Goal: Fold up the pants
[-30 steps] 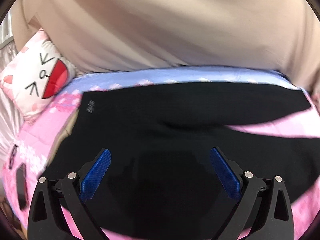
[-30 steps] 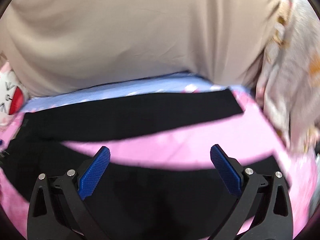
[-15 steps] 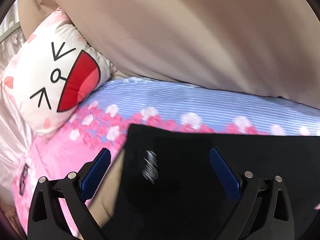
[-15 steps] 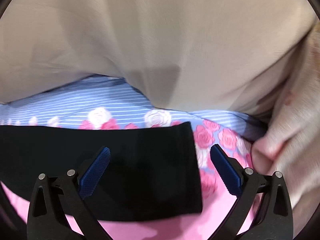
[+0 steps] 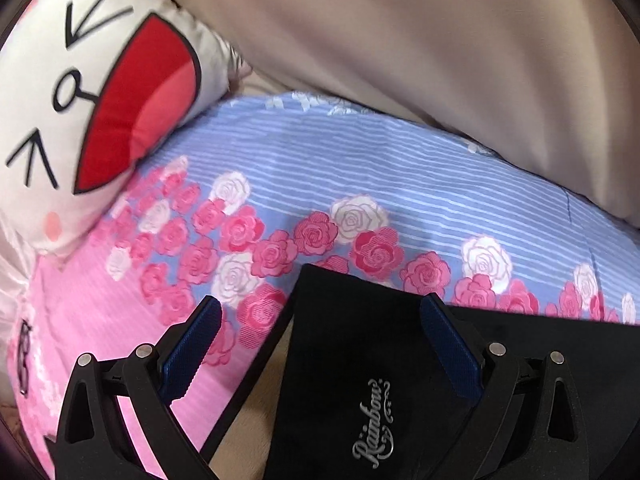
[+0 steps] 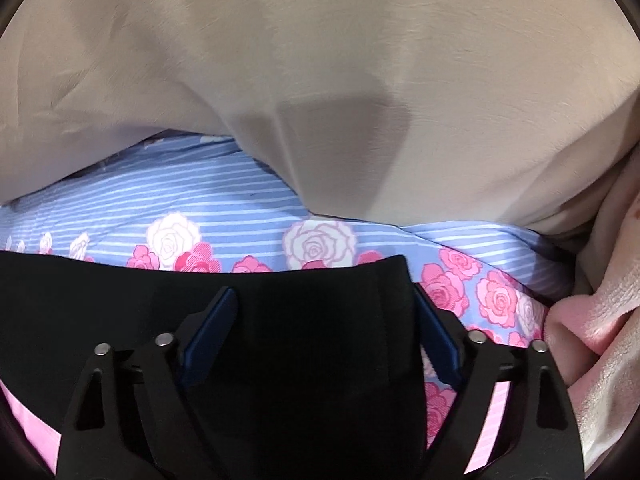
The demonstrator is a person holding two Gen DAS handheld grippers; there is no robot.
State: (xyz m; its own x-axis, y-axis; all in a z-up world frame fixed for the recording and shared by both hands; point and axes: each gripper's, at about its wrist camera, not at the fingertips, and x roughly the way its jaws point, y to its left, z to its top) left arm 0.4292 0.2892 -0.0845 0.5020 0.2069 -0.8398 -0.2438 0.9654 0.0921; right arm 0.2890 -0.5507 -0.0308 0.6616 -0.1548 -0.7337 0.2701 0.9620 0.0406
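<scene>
I hold my left tool (image 5: pixel 320 344) low over the bed. Its two black arms stand wide apart, and each one ends in a blue pad with tiny bumps. The pads press on nothing, so this tool is open. The black pants (image 5: pixel 380 380) lie flat on the bed. One square corner of them sits between the pads, nearer the right pad, which lies over the cloth. The cloth looks smooth and soft. A curly silver word (image 5: pixel 373 426) is sewn on it, just below the gap between the pads.

Ahead of this tool lies the bedsheet (image 5: pixel 320 160). It is thin cloth with blue and white stripes, round pink and white roses, and plain pink under the left pad. Far up on the left is a puffy white pillow (image 5: pixel 92 92) with a big red mouth drawn on it. A smooth tan cover (image 5: pixel 420 48) bulges over the far side.

My right tool (image 6: pixel 324 320) is over the other end of the pants (image 6: pixel 312 360). Its jaws are closing. The straight end of a leg lies between the blue pads, with the right pad just at its side edge. I see no cloth pinched or lifted, so nothing is gripped.

To the right of this tool is a fuzzy pale pink blanket (image 6: pixel 608 320), rolled in a soft lump. The tan cover (image 6: pixel 320 60) fills the space ahead.
</scene>
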